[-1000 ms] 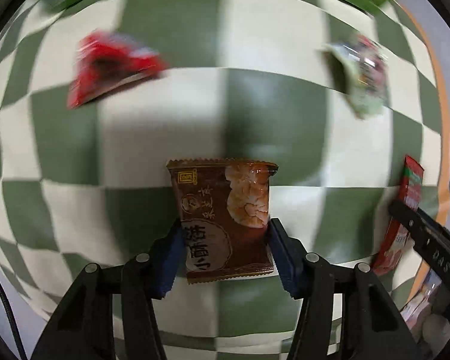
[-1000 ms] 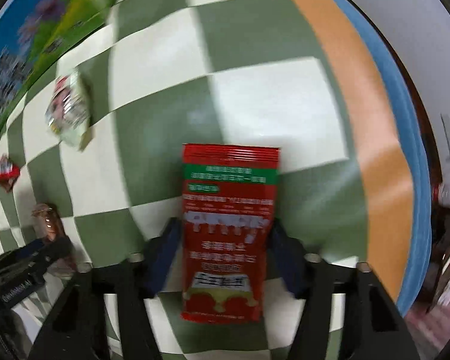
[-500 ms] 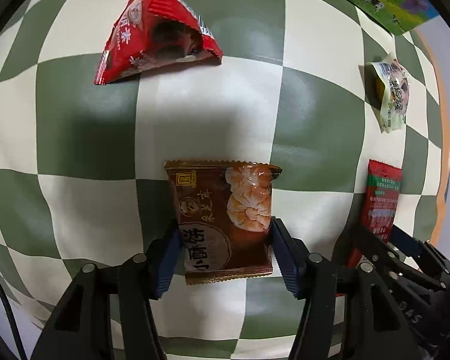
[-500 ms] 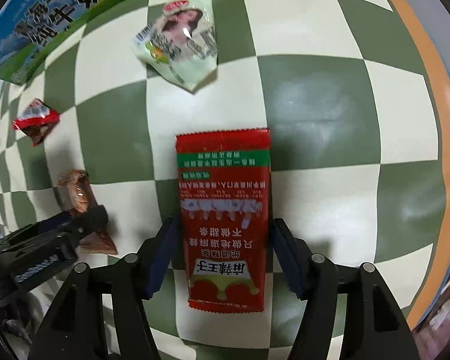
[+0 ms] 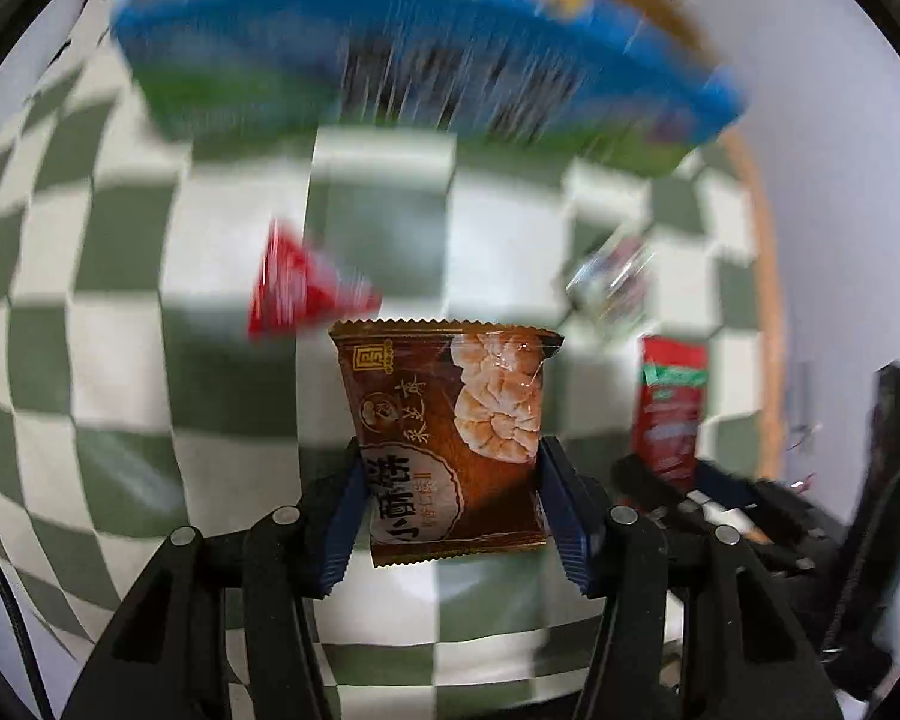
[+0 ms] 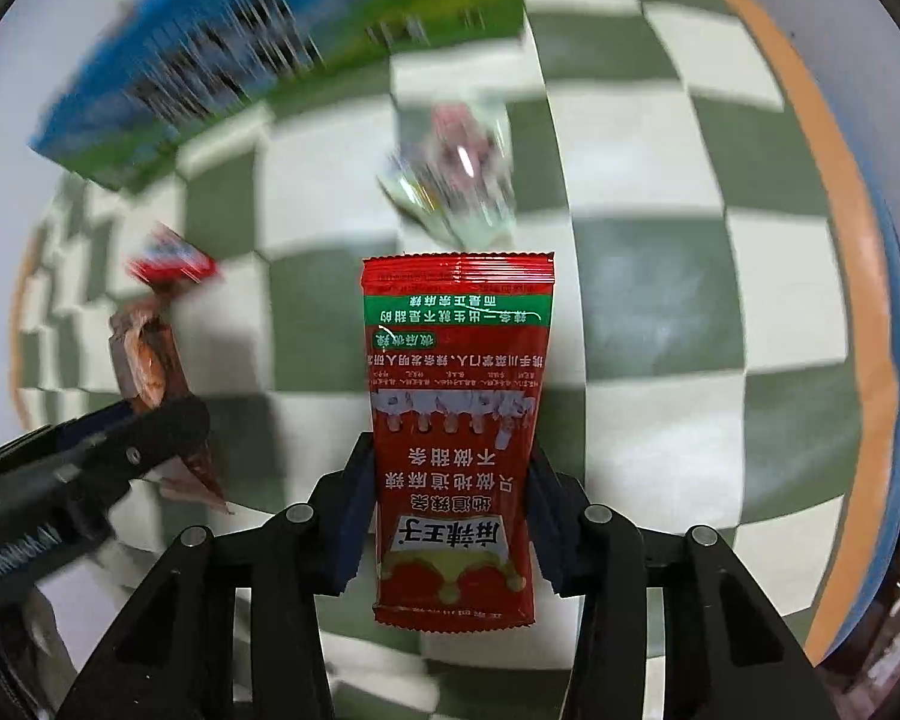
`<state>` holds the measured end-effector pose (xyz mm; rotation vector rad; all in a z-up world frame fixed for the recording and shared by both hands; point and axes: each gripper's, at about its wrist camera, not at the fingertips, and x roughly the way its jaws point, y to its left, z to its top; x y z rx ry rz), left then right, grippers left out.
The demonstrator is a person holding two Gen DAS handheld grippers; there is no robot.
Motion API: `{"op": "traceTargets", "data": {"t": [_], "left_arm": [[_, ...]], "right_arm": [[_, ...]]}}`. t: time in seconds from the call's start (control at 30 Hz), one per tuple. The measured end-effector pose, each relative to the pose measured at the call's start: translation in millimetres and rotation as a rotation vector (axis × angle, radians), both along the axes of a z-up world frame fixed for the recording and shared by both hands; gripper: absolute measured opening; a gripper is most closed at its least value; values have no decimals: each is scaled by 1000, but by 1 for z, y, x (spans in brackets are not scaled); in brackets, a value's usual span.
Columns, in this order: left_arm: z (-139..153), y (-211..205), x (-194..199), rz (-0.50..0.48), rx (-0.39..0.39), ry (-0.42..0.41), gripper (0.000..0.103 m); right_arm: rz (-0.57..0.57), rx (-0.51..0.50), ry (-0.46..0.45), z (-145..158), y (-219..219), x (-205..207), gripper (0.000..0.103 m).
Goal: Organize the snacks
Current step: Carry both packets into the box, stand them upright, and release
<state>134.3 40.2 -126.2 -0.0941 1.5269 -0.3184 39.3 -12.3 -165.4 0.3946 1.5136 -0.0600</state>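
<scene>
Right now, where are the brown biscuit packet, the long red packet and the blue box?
Brown biscuit packet (image 5: 444,438): left wrist view, middle of its front.
Long red packet (image 6: 456,420): right wrist view, middle of its printed face.
Blue box (image 5: 426,60): left wrist view, blurred front face.

**Around the work area**

I see a green-and-white checked cloth (image 5: 240,360) covering the surface, whose orange rim (image 6: 834,192) curves along the right. At the far side lies a blurred blue-and-green printed carton (image 5: 426,84); beyond it, pale wall (image 5: 840,120).
</scene>
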Motion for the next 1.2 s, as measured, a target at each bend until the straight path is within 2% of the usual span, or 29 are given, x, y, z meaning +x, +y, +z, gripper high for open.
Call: {"op": "traceTargets", "data": {"t": [0.07,0.13,0.2,0.27,0.37,0.5,0.57,0.63,0.73,0.87,0.9,0.93,0.97,1.0,1.03,1.2], "left_arm": [[29,-1,27,-6,-51,-34,52],[40,-2,61,-18,-84,-55,52],[59,-4,97,-24,-101,-83,52],[63,-8,132,-35,-100,-95,53],[59,-12,188,-44,-71,-84,53],[23,-29,263,-51,-44,1,53],[5,-36,285,-61,-40,67,53],[-16,-42,305,-64,-35,135,53],[-36,-49,320,-68,-32,188,53],[-56,-57,325,-80,-32,267,55],[-61,-58,326,-82,-30,280,59],[-64,-59,328,-86,-27,278,71],[-65,-60,328,-89,-15,268,77],[-66,-60,331,-87,-7,258,87],[-65,-60,331,-85,-2,246,88],[-62,-59,320,-87,18,226,88]], "right_arm": [[-1,28,-54,32,-5,16,48],[3,53,-107,61,-9,35,48],[1,86,-148,90,-50,79,48],[-1,129,-190,115,-60,112,48],[29,112,-230,128,-70,164,48],[45,58,-210,117,-103,253,48],[45,30,-161,97,-109,294,48],[44,18,-119,82,-115,317,48],[35,1,-63,60,-124,342,48],[39,21,0,32,-129,360,50],[36,21,12,20,-131,360,53],[39,17,24,12,-132,363,60],[44,7,39,5,-132,364,65],[46,-4,44,3,-132,365,77],[49,-14,47,3,-132,365,87],[76,-38,49,3,-131,363,91]]}}
